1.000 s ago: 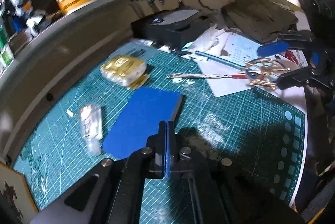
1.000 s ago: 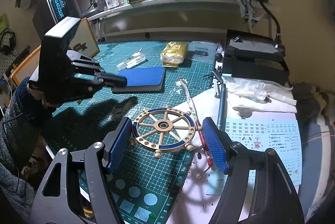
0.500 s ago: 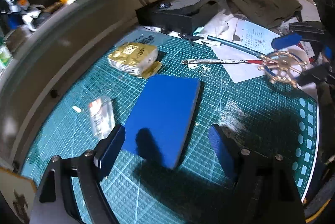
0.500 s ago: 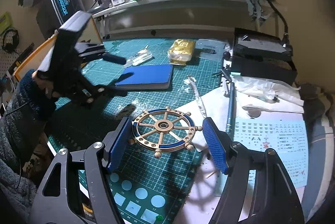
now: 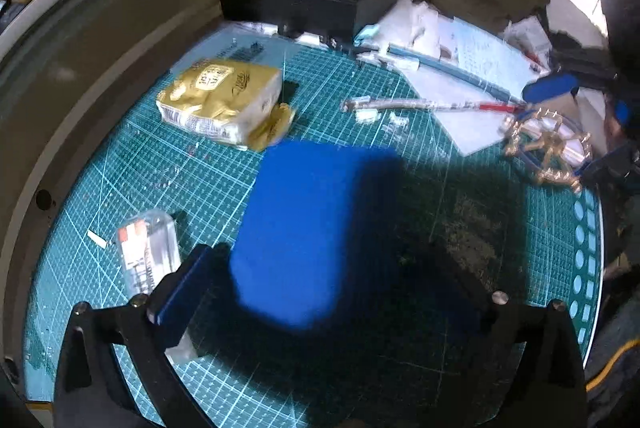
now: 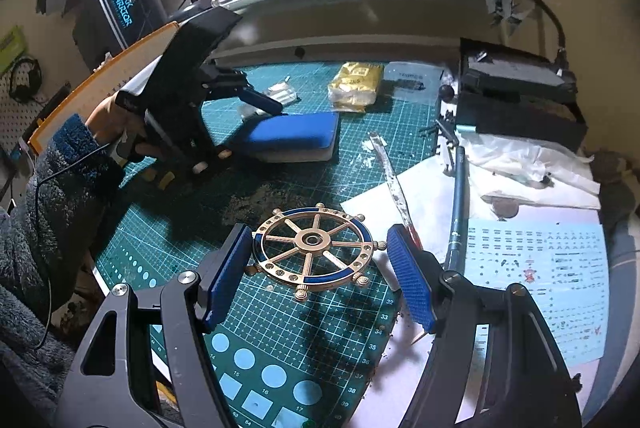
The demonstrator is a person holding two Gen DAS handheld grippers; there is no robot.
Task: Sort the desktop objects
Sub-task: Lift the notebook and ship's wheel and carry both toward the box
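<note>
Blue flat pad [image 5: 308, 224] with rounded corners and a white underside lies flat mid-mat, between my left fingers. Gold-and-blue ship's wheel [image 6: 314, 248] lies flat near the mat's edge, between my right fingers. Gold foil packet [image 5: 220, 99] lies behind the pad. Clear small bottle [image 5: 146, 256] on its side, left of it.

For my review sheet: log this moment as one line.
left gripper: open, straddling blue pad | right gripper: open around ship wheel | nothing lifted
</note>
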